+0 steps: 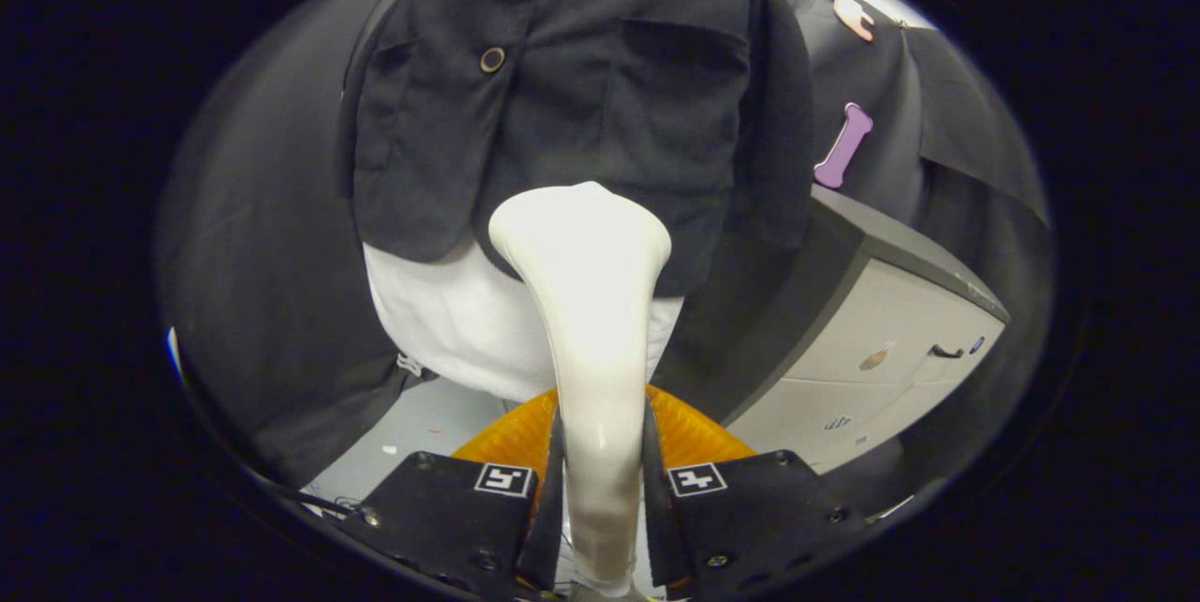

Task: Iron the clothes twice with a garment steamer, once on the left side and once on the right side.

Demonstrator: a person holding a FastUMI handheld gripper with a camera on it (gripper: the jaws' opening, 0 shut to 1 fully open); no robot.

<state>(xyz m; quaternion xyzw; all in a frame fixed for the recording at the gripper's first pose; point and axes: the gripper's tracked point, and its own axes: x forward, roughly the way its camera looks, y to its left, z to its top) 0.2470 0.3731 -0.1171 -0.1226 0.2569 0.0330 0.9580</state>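
Gripper point(600, 480) was clamped on the white garment steamer point(586, 302), both fingers pressing its handle. Steamer head sat against the lower front of the dark jacket point(581, 86), hung over a white shirt point(450, 330). Grey cabinet point(881, 349) stood beside.

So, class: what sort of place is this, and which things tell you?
Probably a staged test booth: black cloth wall, dark jacket over a white form, pale cabinet. The tool is shut on the white steamer.
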